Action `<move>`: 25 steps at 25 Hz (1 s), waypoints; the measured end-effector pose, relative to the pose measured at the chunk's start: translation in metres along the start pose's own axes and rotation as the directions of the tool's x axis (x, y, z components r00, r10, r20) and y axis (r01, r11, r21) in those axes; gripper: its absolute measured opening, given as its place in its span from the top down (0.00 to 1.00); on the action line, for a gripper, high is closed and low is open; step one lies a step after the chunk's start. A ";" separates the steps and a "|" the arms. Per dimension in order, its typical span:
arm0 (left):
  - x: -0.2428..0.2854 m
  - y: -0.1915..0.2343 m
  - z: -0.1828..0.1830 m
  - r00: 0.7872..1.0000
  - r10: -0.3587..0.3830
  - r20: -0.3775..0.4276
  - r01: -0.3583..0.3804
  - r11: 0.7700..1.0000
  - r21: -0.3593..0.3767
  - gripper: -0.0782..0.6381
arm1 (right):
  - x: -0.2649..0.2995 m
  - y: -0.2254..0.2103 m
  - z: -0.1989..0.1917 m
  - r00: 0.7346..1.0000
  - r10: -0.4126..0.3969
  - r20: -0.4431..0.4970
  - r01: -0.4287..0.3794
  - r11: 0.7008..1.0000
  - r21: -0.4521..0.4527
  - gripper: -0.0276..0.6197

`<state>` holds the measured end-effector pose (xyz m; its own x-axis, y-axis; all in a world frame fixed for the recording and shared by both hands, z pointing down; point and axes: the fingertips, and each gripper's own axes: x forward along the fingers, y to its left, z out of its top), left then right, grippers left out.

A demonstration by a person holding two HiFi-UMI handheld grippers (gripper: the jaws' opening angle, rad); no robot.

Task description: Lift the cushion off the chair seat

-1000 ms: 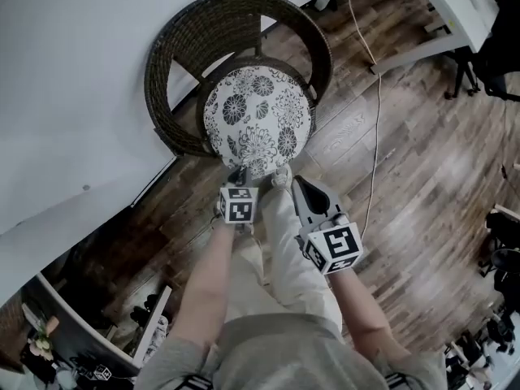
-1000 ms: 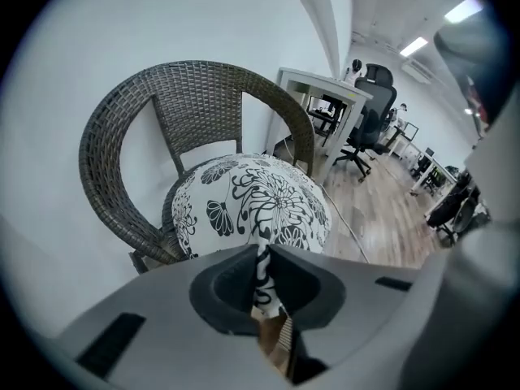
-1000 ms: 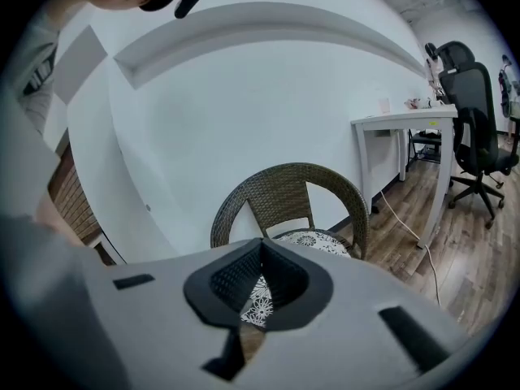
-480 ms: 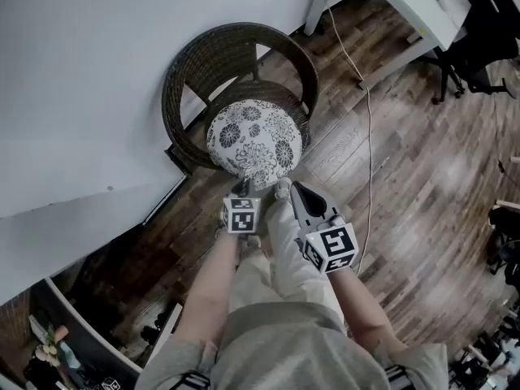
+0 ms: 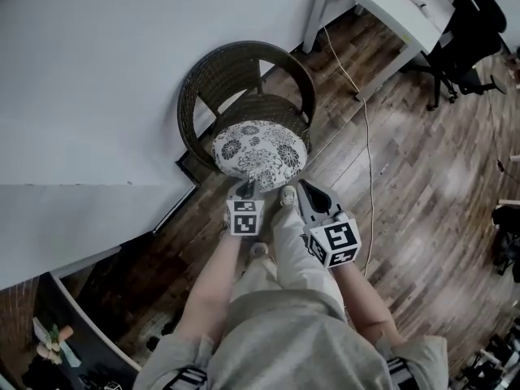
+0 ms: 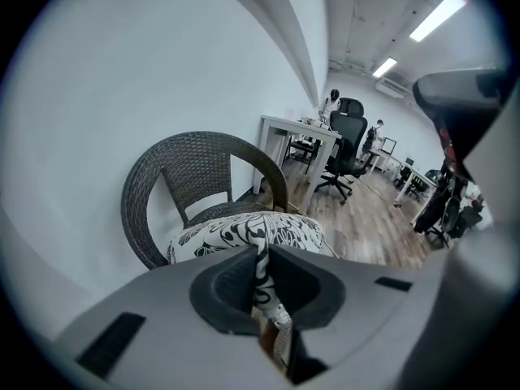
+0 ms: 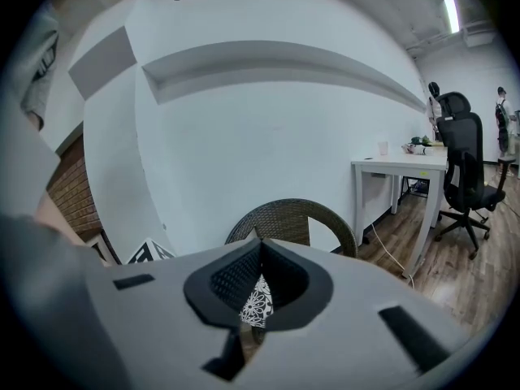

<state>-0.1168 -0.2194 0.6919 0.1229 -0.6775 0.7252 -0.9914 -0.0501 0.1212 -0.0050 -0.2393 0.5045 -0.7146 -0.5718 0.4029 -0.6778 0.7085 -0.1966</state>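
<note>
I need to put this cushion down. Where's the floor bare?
The brown wooden floor is bare between the white cable and the black office chair. It is crowded by the dark wicker chair and lower left, at the cluttered shelf.

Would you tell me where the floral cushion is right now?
In the head view the cushion is centre frame, held just in front of the wicker chair by the white wall, its near edge pinched in the left gripper.
</note>
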 end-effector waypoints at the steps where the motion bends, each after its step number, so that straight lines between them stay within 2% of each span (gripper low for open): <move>1: -0.007 -0.001 0.002 1.000 -0.001 0.008 0.001 1.000 -0.001 0.85 | -0.004 0.004 0.003 1.000 -0.001 0.007 0.002 1.000 -0.005 0.95; 8: -0.054 -0.010 0.025 0.996 -0.020 0.082 0.021 1.000 -0.017 0.85 | -0.030 0.025 0.021 0.999 -0.017 0.050 0.019 0.999 -0.026 0.95; 14: -0.094 -0.015 0.045 0.985 -0.053 0.162 0.058 0.998 -0.024 0.85 | -0.051 0.043 0.031 0.995 -0.046 0.083 0.050 0.998 -0.048 0.95; 20: -0.137 -0.022 0.062 0.971 -0.070 0.228 0.074 0.997 -0.007 0.85 | -0.076 0.059 0.041 0.990 -0.063 0.124 0.072 0.995 -0.066 0.95; 25: -0.177 -0.031 0.076 0.950 -0.099 0.296 0.103 0.995 0.004 0.85 | -0.096 0.074 0.049 0.985 -0.068 0.156 0.082 0.993 -0.083 0.95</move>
<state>-0.1117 -0.1540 0.5081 0.2017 -0.8558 0.4763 -0.9737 -0.1226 0.1921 0.0047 -0.1519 0.4078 -0.6853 -0.6762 0.2705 -0.7171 0.6913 -0.0886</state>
